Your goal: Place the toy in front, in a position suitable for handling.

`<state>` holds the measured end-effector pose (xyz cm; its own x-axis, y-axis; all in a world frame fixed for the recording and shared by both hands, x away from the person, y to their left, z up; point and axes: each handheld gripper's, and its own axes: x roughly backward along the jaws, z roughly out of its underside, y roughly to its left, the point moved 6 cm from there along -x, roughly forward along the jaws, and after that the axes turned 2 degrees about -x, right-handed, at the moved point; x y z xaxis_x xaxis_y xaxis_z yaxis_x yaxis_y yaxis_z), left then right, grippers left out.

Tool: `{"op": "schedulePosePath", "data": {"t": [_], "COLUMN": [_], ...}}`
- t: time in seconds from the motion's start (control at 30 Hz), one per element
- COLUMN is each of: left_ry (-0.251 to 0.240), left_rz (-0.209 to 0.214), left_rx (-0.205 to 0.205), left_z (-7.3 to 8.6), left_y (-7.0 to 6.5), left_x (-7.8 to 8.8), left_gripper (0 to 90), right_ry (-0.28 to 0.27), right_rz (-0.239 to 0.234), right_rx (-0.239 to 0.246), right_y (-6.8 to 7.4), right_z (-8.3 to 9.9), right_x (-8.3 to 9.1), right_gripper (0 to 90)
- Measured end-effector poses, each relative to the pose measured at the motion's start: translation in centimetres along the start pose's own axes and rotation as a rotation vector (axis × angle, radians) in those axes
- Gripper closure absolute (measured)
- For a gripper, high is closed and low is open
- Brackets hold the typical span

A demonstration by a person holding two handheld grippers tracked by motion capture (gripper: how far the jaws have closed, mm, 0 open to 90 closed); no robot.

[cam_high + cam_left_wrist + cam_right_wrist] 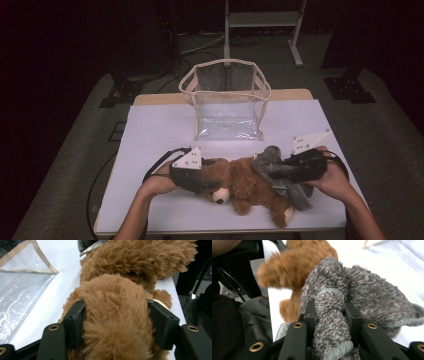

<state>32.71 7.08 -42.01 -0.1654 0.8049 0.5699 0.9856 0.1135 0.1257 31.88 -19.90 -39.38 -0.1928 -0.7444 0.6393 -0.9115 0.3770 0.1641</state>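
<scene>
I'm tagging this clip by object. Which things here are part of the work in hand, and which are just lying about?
In the job:
brown teddy bear, clamped by the left hand-held gripper
grey knitted garment, pinched by the right hand-held gripper

Lying about:
clear bag, standing open, apart from both
white table
metal frame behind

Bare forearms lead to two black handheld tools, the left claw (212,186) and right claw (267,169), each topped by a grey three-cornered plate with small dark holes, trailing a black cable, with brass-ringed screw holes on its angular black jaws.
</scene>
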Motion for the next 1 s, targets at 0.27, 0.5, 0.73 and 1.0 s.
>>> {"op": "schedulePosePath", "data": {"t": [0.27, 0.5, 0.73, 1.0], "left_ry": [0.005, 0.002, -0.025, 0.016], "left_rz": [-0.002, 0.004, 0.034, 0.047], "left_rx": [-0.007, -0.003, 0.026, 0.046], "left_z": [-0.1, 0.1, -0.5, -0.3], "left_y": [-0.1, -0.1, -0.3, -0.6], "left_x": [0.0, 0.1, 0.1, -1.0], "left_gripper": [37.1, 37.1, 26.8, 18.4], "right_ry": [-0.026, -0.013, -0.037, -0.044], "right_rz": [0.012, -0.051, -0.099, -0.102], "right_rx": [-0.020, 0.018, -0.030, -0.008], "right_y": [-1.0, -0.7, 0.2, 2.2], "right_z": [-0.8, -3.6, -1.5, -0.6], "right_x": [0.4, -3.5, -3.6, -3.1], "right_gripper": [68.0, 68.0, 68.6, 68.8]}}
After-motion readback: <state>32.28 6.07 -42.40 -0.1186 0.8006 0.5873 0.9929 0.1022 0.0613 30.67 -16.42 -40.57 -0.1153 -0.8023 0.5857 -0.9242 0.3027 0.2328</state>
